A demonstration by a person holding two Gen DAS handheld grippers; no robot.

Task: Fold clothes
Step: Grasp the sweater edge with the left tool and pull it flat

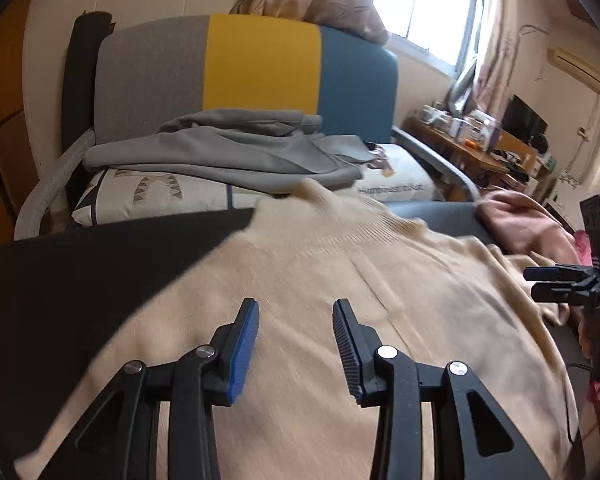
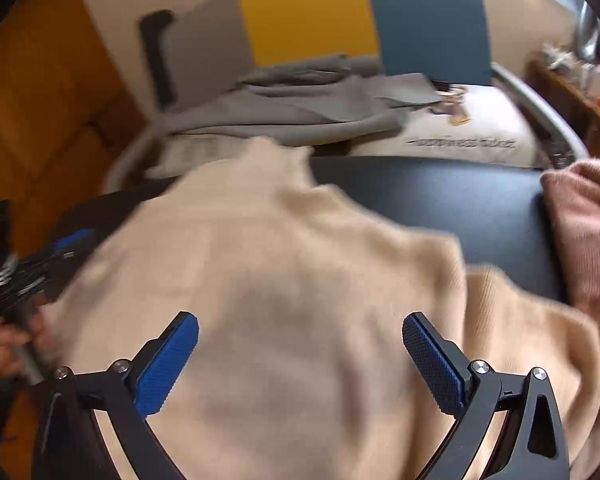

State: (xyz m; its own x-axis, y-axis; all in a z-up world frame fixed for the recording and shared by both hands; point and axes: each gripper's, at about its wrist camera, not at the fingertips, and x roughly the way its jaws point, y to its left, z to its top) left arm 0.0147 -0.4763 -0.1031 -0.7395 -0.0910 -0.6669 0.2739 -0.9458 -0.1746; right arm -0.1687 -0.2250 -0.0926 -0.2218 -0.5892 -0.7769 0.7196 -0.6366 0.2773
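Observation:
A cream knit sweater (image 1: 320, 280) lies spread on the dark table (image 1: 80, 280), its collar pointing toward the chair. My left gripper (image 1: 296, 308) hovers open over the sweater's body with nothing between its blue pads. In the right wrist view the same sweater (image 2: 292, 280) fills the middle, blurred. My right gripper (image 2: 300, 324) stands wide open above it, holding nothing. The right gripper (image 1: 540, 284) also shows at the right edge of the left wrist view, its jaws close together there. The left gripper (image 2: 28, 264) shows blurred at the left edge of the right wrist view.
A pink garment (image 1: 516, 220) lies at the table's far right (image 2: 588, 232). Behind the table stands a chair with a grey, yellow and blue back (image 1: 260, 64); a grey garment (image 1: 228, 152) rests on its printed cushion (image 1: 396, 184). A cluttered desk (image 1: 480, 140) stands by the window.

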